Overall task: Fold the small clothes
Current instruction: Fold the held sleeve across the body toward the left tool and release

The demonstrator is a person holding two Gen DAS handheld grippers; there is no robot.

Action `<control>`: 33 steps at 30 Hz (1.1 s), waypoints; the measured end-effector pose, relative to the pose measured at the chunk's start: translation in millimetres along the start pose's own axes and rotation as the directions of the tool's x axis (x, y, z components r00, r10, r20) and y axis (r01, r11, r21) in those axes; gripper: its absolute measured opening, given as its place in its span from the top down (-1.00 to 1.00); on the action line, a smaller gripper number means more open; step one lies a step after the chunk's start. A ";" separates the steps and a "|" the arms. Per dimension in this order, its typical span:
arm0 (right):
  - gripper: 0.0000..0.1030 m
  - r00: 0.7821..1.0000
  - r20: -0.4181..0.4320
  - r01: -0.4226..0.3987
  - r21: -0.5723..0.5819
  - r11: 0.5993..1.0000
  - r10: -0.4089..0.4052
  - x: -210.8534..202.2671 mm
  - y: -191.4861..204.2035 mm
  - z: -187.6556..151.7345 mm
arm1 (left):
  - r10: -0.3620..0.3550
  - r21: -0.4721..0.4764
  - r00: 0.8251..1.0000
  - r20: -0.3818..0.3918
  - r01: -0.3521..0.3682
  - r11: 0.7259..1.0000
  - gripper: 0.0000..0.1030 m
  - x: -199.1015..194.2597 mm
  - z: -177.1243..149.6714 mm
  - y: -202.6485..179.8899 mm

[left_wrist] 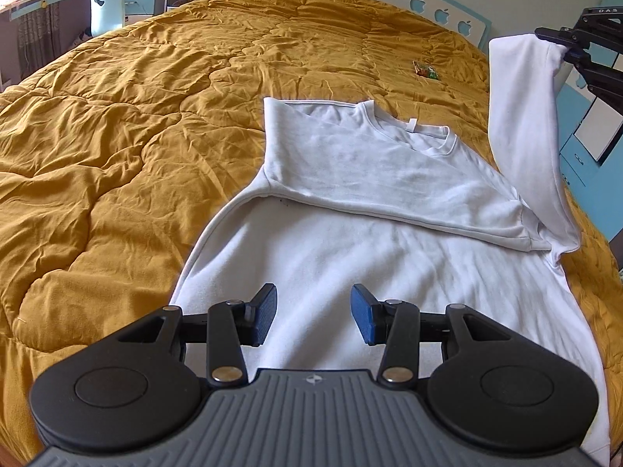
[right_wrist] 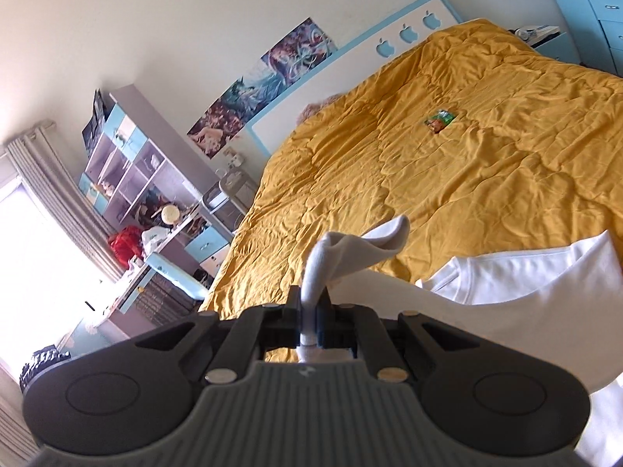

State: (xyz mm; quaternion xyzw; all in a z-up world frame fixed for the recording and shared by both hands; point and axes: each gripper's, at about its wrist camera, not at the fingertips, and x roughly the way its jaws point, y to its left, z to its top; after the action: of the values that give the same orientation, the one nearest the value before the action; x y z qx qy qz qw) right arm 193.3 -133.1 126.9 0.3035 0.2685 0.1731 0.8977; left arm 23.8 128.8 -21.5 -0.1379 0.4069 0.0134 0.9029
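soft matt white cotton sweatshirt [left_wrist: 389,249]; crinkled mustard quilted cloth bedspread [left_wrist: 136,136]; matt black plastic left gripper [left_wrist: 313,313], ribbed blue pads [left_wrist: 366,319]

I see the left gripper [left_wrist: 313,313], jaws apart, above a white long-sleeved cotton sweatshirt [left_wrist: 389,257] on a mustard quilted bedcover [left_wrist: 117,136]. At two o'clock, the right gripper [left_wrist: 572,44] holds one sleeve [left_wrist: 521,116] aloft.

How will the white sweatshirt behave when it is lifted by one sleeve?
The white sweatshirt is probably floppy: the sleeve pinched in the right gripper hangs limp and curls past the pads. It likely drags rather than slides, since the mustard quilt is wrinkled and soft.
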 end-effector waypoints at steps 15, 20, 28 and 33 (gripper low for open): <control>0.97 0.974 -0.217 0.020 -0.180 0.984 -0.059 108.8 63.0 -110.9 | 0.053 -0.128 0.999 -0.006 -0.053 0.990 -0.01 -8.1 -3.1 65.2; 0.96 0.948 -0.245 0.103 -0.368 0.924 -0.203 142.2 64.0 -150.1 | 0.056 -0.134 0.998 -0.004 -0.056 0.989 -0.01 -8.7 -3.8 70.5; 0.67 0.904 -0.330 0.037 -0.572 0.819 -0.272 166.2 73.0 -215.9 | 0.063 -0.124 0.998 -0.005 -0.063 0.990 -0.01 -8.2 -4.6 70.9; 0.45 0.884 -0.453 -0.136 -0.476 0.869 -0.110 155.4 75.6 -222.7 | 0.076 -0.125 0.997 -0.004 -0.076 0.989 -0.01 -9.2 -3.8 71.1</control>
State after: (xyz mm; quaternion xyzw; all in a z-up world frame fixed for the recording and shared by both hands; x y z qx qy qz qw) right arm 175.0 98.4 -33.0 0.0145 0.4207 0.3098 0.8525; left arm 5.2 197.0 -34.0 -0.1785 0.4099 0.0734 0.8915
